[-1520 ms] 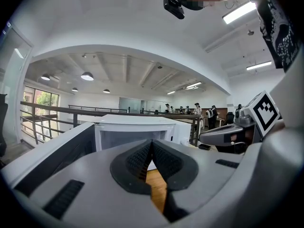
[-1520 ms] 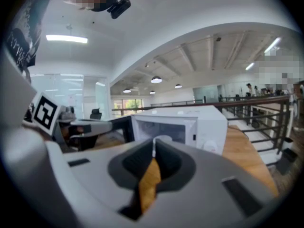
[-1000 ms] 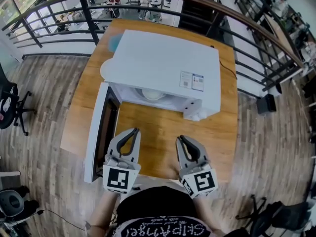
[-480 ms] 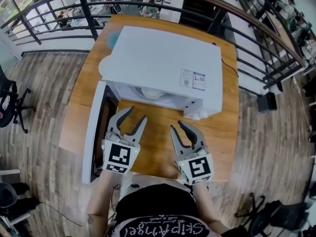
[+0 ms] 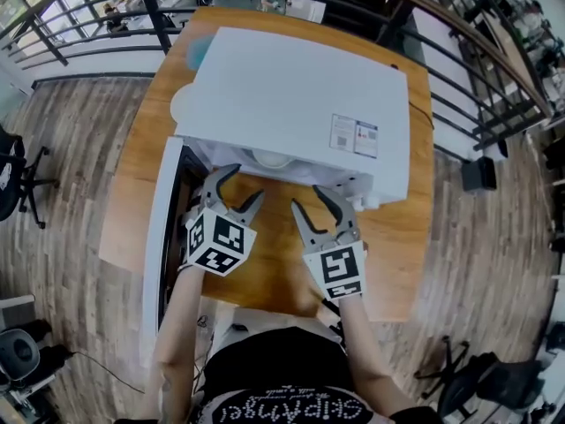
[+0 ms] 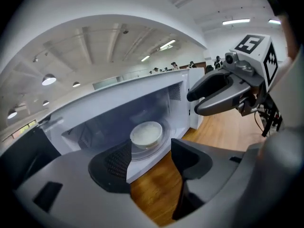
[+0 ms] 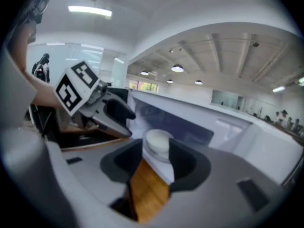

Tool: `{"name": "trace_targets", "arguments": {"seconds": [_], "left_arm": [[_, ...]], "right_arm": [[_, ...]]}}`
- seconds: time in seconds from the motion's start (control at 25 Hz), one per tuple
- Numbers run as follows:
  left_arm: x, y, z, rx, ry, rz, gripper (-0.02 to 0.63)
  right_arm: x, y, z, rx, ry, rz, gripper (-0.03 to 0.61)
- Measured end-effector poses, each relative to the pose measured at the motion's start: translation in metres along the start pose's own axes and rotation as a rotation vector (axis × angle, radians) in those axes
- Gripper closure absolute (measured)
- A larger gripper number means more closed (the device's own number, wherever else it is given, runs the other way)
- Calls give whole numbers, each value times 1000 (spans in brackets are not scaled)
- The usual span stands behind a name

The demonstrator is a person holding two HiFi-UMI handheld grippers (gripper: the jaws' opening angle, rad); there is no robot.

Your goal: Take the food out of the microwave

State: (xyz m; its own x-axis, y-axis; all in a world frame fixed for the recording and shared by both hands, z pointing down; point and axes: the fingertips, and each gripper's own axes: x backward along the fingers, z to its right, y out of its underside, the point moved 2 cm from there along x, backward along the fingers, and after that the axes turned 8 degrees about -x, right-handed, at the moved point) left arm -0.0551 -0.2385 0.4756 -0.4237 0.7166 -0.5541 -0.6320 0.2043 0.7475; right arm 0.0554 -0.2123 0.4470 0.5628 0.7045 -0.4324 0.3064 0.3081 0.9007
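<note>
Inside open microwave, white bowl

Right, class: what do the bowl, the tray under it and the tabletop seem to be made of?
Bowl: probably glazed ceramic, opaque white and smooth, though plastic is possible.
Tray: likely glass, clear with a glossy rim.
Tabletop: wood or wood veneer, orange-brown with grain lines, satin.

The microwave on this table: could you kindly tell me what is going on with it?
A person holds tongs in each hand in front of the microwave, whose door stands open. The left tongs and right tongs have just been opening and grip nothing. The white bowl sits inside, untouched.
</note>
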Motion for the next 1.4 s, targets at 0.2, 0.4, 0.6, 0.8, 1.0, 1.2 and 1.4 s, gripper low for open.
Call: {"name": "trace_targets", "arguments": {"seconds": [0.2,0.4,0.6,0.8,1.0,1.2,1.4], "left_arm": [[-27,15,-3,-12,60,-67,325],[-54,30,-7,-10,105,-128,304],[-73,37,-7,-39,142,-168,288],[-86,43,-8,-93,153,-213,288],[-94,44,-11,-122,154,-243,288],[-99,45,-11,-126,162,-248,290],[-100,38,-9,-70,164,-207,290]], "right_arm": [[-31,9,7,43,9,-46,384],[-63,26,9,43,32,-146,360],[-86,40,15,47,79,-245,351],[-97,46,24,33,109,-297,351],[-104,50,24,53,129,-344,351],[-114,52,24,54,135,-371,351],[-122,48,21,53,111,-346,351]]}}
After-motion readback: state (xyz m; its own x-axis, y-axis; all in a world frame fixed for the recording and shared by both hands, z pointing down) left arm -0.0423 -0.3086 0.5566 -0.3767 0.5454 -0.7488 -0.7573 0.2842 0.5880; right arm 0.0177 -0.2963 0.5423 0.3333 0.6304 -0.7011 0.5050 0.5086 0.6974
